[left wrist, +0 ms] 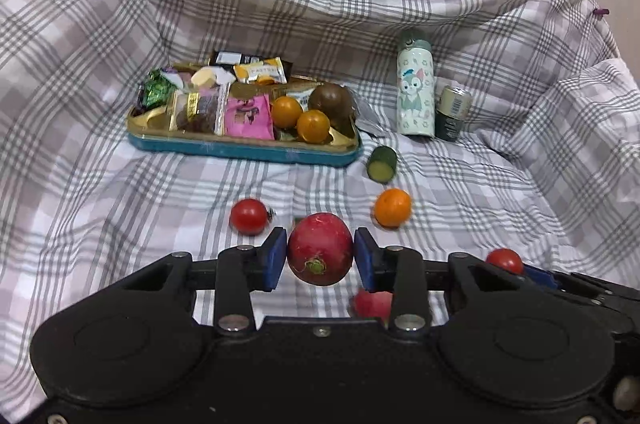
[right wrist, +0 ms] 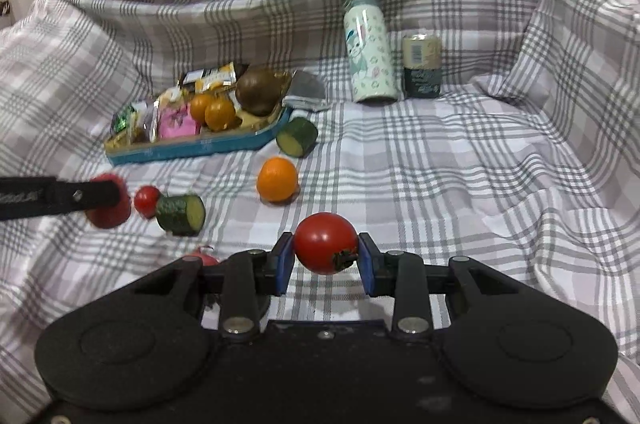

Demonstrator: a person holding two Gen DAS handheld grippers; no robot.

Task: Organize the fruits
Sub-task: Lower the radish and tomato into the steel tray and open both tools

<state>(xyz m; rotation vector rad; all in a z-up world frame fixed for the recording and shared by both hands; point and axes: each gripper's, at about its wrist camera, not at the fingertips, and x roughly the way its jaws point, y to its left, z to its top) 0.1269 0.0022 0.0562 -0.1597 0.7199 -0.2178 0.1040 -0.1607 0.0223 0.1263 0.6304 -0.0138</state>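
left wrist view shows the left gripper (left wrist: 320,258) with its blue pads pressed on both sides of a big red radish (left wrist: 320,249). right wrist view shows the right gripper (right wrist: 326,259) squeezing a tomato (right wrist: 326,248) the same way, jaws narrow around it. so both hands have picked something up, and i think this is the carry step.

the tray (left wrist: 248,149) sits well ahead of the left jaws, a bit to their left, with oranges (left wrist: 300,118) already in it. next, each hand likely needs to go forward over the tray and let go softly, since round things roll.

both grippers tip forward and down toward the cloth (left wrist: 120,184). ahead of the left jaws lie a small tomato (left wrist: 249,217) to their left and an orange (left wrist: 393,207) to their right. a cucumber piece (left wrist: 382,164) lies further ahead, beside the tray.
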